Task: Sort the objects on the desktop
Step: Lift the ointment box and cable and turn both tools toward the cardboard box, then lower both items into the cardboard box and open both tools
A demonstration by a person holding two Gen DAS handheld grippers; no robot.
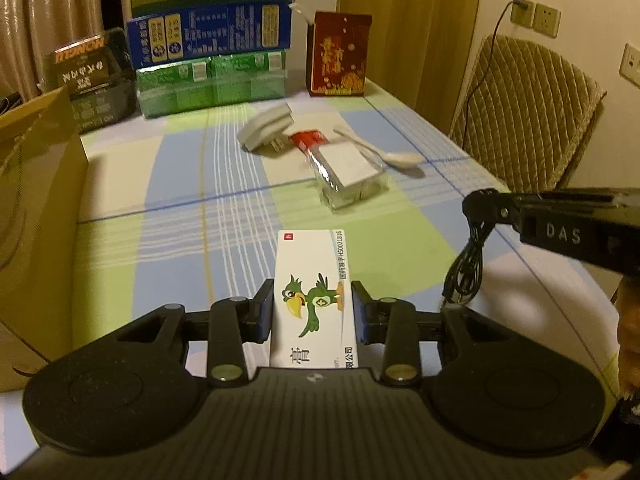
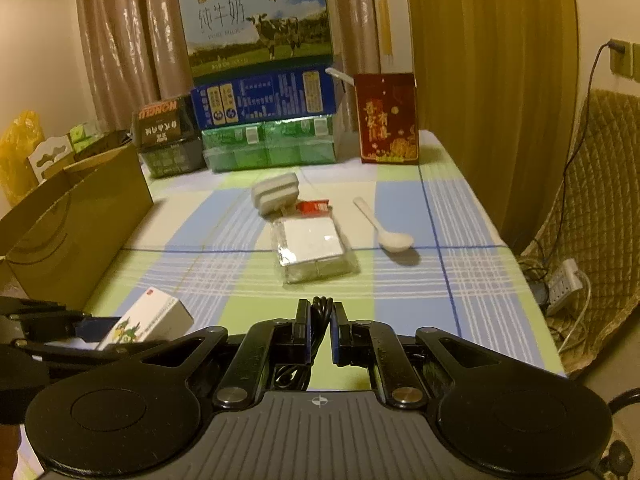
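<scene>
Left gripper [image 1: 313, 312] is pinching a flat white box [image 1: 314, 300] above the checked cloth [image 1: 168, 216]; right gripper [image 2: 320, 330] is clamping a coiled black cable [image 2: 318, 312]; glossy spoon [image 2: 386, 228] is lying beyond.

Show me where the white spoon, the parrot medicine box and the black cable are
white spoon [image 2: 396, 240]: right wrist view, on its bowl.
parrot medicine box [image 1: 316, 300]: left wrist view, on the printed top face.
black cable [image 1: 468, 264]: left wrist view, on the hanging bundle.
</scene>
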